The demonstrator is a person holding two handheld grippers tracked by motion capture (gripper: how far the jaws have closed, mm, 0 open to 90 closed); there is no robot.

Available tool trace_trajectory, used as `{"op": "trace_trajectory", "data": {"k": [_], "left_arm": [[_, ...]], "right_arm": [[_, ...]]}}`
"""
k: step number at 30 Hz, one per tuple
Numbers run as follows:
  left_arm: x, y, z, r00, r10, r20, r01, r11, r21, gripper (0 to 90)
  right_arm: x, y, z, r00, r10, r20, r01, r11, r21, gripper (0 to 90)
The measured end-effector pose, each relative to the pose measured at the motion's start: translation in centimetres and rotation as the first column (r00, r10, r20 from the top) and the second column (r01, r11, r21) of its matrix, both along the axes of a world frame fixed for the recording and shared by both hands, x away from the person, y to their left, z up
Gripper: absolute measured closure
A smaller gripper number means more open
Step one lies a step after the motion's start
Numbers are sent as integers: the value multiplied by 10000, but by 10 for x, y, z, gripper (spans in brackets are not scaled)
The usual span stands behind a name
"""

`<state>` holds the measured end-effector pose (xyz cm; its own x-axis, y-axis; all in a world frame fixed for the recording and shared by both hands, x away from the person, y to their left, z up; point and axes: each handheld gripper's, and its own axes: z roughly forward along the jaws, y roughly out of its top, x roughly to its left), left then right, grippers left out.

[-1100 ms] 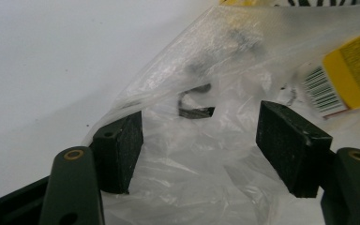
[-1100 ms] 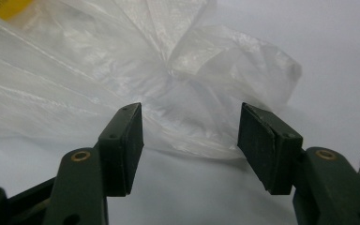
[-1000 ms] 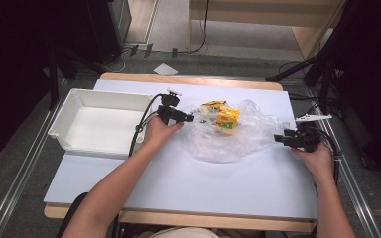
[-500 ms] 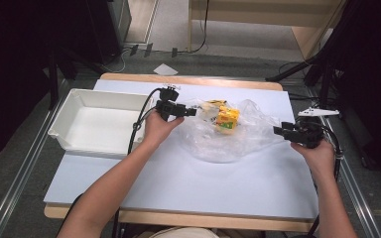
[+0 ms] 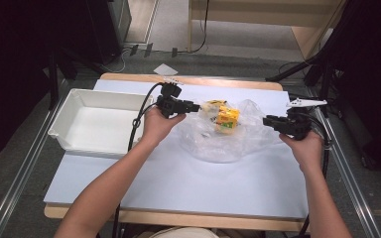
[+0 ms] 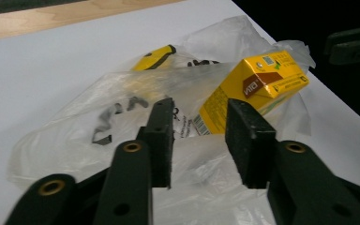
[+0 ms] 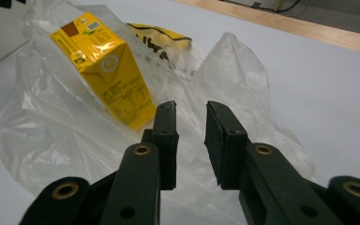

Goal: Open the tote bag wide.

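Observation:
A clear plastic bag (image 5: 218, 146) lies on the white table (image 5: 178, 188). Inside it are a yellow drink carton (image 5: 227, 118) and a yellow packet (image 5: 213, 104). My left gripper (image 5: 196, 105) is at the bag's left edge and my right gripper (image 5: 265, 120) at its right edge, both held above the table. In the left gripper view the jaws (image 6: 199, 140) have just been closing; a gap remains with bag film (image 6: 75, 136) behind it, and the carton (image 6: 258, 84) is just beyond. The right jaws (image 7: 191, 140) have also been closing to a narrow gap over the film (image 7: 51, 136), beside the carton (image 7: 108, 70).
A white empty tray (image 5: 64, 131) stands on the table's left part, close to my left hand. The wooden far edge (image 5: 218, 82) of the table lies behind the bag. Metal rails run along both sides of the table.
Both hands have risen and drawn nearer to the bag's two edges. Both pairs of jaws have narrowed. The bag and its contents lie in about the same place.

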<state>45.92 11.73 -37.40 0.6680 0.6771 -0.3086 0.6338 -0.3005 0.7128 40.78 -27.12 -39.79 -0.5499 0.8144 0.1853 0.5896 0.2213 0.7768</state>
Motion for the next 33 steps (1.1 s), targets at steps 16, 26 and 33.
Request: {"op": "trace_trajectory", "data": {"k": [16,26,33], "left_arm": [[-5,-37,-13,9997,-20,-256,20,10000,-11,896],[-1,-52,-40,9974,492,-525,-474,9982,354,894],[-5,-51,-56,9962,582,-655,-557,9977,397,890]], "right_arm": [[16,39,-2,9995,191,235,-188,9997,-125,900],[40,61,-22,9986,363,-394,-377,9986,-363,900],[45,71,-37,9972,477,-573,-508,9973,-539,900]]}}
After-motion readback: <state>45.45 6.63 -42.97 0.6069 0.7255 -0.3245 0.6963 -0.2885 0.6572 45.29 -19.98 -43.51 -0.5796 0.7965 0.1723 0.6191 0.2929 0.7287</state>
